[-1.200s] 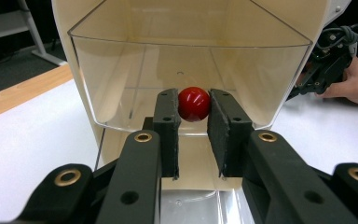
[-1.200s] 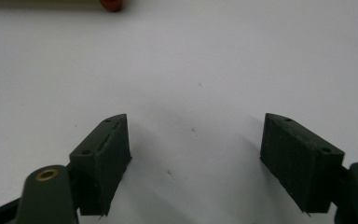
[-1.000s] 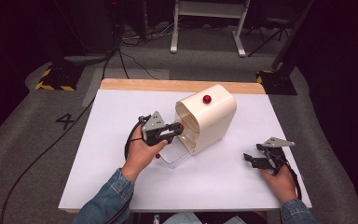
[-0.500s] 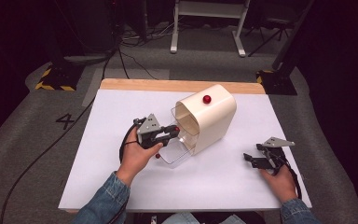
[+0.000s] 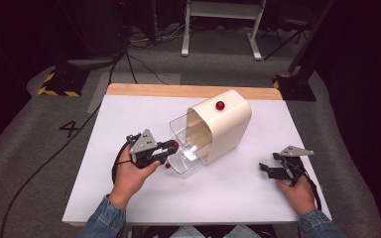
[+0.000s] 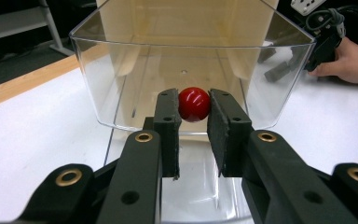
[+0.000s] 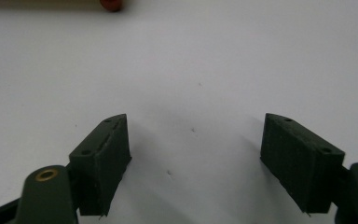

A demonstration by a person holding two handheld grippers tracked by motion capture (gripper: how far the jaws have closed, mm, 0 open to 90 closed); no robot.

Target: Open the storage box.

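The left gripper [image 6: 194, 109] is pinching a red knob [image 6: 194, 103] between its two black jaws, the knob sitting on the front wall of a clear plastic drawer [image 6: 121, 93]. That drawer is standing pulled partway out of a cream housing [image 5: 228, 124], directly ahead of the left gripper. In the high view the left gripper [image 5: 171, 147] is lying at the drawer's front, with a second red knob [image 5: 220, 105] showing on the top of the housing beyond it. The right gripper [image 7: 193, 154] is resting with its jaws spread wide and nothing between them, pointing down at the white table [image 7: 214, 56]. In the high view the right gripper [image 5: 267, 168] is sitting well apart from the housing, at that gripper's left.
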